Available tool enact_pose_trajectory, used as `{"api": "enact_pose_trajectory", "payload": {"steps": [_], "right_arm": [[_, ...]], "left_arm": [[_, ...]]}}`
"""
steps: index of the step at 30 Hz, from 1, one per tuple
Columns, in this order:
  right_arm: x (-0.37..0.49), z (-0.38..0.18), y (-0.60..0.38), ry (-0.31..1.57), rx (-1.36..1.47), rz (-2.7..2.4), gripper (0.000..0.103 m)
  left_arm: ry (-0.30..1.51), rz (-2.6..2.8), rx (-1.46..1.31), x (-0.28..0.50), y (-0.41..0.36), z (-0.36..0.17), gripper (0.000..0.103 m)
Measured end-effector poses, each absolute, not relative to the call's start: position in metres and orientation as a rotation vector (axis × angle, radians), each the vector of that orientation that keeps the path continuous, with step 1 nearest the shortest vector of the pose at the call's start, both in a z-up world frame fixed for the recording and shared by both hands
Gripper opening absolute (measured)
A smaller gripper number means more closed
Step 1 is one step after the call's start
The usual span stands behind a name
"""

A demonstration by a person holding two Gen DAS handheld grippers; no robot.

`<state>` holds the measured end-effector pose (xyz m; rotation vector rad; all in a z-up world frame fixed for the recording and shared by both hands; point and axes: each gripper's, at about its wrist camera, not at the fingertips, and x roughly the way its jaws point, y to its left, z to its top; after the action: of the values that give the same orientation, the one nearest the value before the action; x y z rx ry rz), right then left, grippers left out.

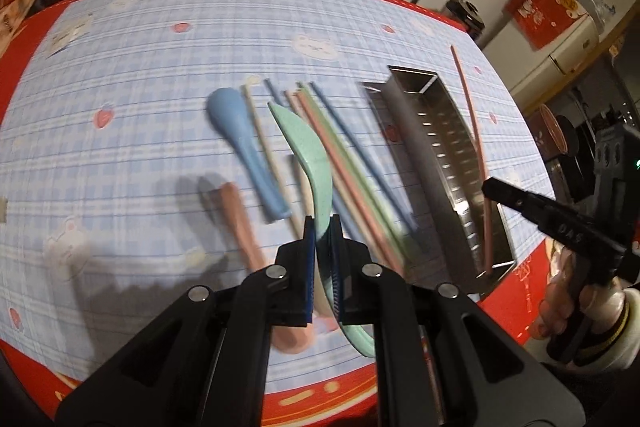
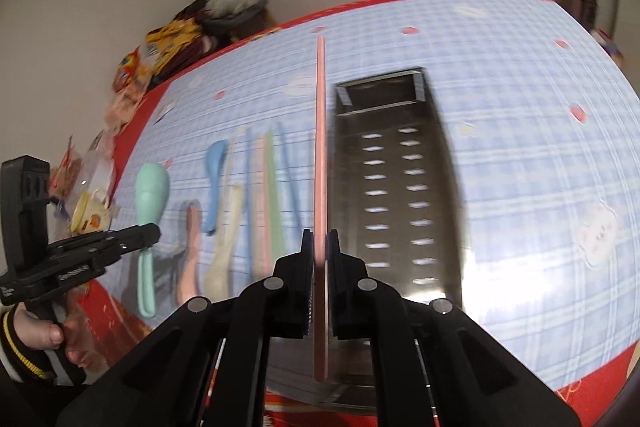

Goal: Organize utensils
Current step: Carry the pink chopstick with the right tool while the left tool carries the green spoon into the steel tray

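Two grippers, each pinching one utensil

Left gripper (image 1: 322, 227) has its jaws pressed onto a green spoon (image 1: 308, 147), lifted over the desk (image 1: 140, 75). Right gripper (image 2: 320, 239) jaws pinch a pink chopstick (image 2: 320, 147) beside the perforated steel tray (image 2: 394, 187). A blue spoon (image 1: 240, 135), pink spoon (image 1: 236, 219) and more chopsticks (image 1: 352, 163) lie on the checked cloth. White lettering on the red box (image 1: 540, 11) is too blurred to read
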<state>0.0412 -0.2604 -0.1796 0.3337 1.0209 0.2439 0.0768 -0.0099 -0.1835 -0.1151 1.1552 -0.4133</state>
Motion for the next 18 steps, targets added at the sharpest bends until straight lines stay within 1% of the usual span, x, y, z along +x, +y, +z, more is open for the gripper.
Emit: {"api": "enact_pose_trajectory", "payload": {"steps": [10, 18], "right_arm": [[0.039, -0.204, -0.292, 1.07, 0.348, 0.192, 0.007], [0.044, -0.21, -0.3, 1.106, 0.348, 0.212, 0.007]], "left_arm": [[1.181, -0.547, -0.044, 0.11, -0.104, -0.175, 0.011], [1.216, -0.577, -0.014, 0.14, -0.151, -0.181, 0.011]]}}
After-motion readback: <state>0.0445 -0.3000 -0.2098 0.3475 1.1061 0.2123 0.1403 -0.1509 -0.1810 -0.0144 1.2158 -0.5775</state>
